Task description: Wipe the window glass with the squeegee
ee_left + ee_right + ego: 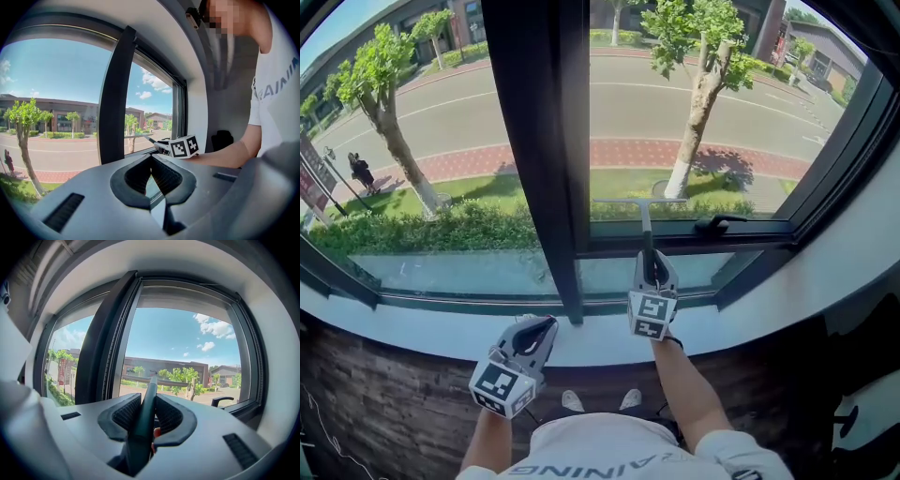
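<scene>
right tongs [652, 274] clenched on squeegee [646, 225] handle, blade at 12 o'clock on window glass [722, 112]; left tongs [535, 330] closed, empty, at 7 o'clock.

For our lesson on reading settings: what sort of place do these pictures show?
Probably an indoor room, above street level: a dark-framed window over a white sill, looking down on a tree-lined road. The right gripper holds a squeegee.

left tongs [151, 159] closed (empty), right tongs [148, 403] clamped
</scene>
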A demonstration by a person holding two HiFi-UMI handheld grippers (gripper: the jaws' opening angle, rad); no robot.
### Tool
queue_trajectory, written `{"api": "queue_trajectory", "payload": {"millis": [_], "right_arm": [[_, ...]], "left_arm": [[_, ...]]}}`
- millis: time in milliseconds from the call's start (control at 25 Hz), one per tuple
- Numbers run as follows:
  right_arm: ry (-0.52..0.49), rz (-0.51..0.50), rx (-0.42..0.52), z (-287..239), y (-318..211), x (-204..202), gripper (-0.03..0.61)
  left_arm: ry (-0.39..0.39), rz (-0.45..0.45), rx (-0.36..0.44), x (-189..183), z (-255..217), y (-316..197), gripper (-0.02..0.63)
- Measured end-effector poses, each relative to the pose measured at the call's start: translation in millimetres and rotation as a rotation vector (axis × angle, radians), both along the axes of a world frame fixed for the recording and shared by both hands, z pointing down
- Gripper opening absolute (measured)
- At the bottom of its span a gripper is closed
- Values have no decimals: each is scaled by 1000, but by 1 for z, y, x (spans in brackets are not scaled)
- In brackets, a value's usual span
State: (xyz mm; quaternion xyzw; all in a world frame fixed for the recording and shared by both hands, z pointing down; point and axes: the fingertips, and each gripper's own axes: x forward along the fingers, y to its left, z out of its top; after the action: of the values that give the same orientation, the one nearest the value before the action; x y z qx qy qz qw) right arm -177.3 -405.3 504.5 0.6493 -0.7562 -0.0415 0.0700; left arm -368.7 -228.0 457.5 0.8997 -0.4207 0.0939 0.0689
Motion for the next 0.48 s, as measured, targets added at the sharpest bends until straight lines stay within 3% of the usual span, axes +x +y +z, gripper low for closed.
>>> {"api": "queue_trajectory", "payload": {"millis": [480], "right_arm": [[31,5,-144,81,-7,2,100]], "left_arm": [[-15,-13,-28,-7,26,2,17]]}}
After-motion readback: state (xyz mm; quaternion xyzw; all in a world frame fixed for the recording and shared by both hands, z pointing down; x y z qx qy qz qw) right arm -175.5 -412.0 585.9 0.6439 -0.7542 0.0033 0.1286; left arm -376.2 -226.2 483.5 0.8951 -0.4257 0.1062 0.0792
